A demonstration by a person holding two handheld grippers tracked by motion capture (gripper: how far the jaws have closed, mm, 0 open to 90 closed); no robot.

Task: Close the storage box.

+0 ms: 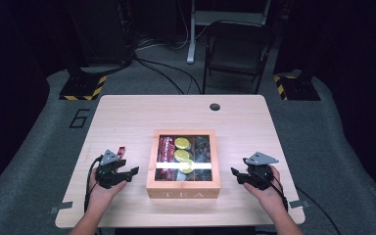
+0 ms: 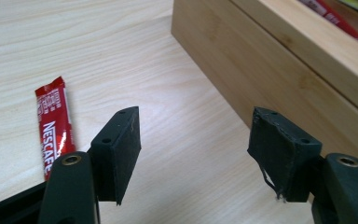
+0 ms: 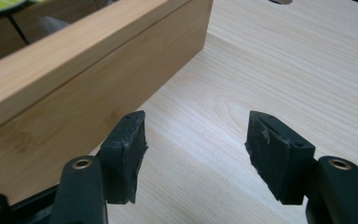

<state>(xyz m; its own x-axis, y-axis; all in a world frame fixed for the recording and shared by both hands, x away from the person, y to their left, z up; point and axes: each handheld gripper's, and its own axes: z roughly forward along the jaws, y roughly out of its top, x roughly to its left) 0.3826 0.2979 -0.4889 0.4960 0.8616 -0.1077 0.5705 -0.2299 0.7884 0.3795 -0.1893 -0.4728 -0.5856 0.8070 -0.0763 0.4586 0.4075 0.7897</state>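
Tea box (image 1: pixel 183 188): square pale-wood case, glass lid shut, "TEA" on its front wall; red sachets, green-yellow rounds and dark packets show through the glass.
Box place: on the table (image 1: pixel 127 112), between the two grippers, just beside each, touching neither.
Left gripper (image 1: pixel 133 172): jaws spread with bare table between them, pointed at the box's left wall.
Right gripper (image 1: pixel 234 174): jaws apart, nothing between the pads, aimed at the box's right wall.
Hands: both low over the table, forearms coming in from the near edge.
Red sachet (image 2: pixel 52 126): flat on the table, just outside the left gripper.
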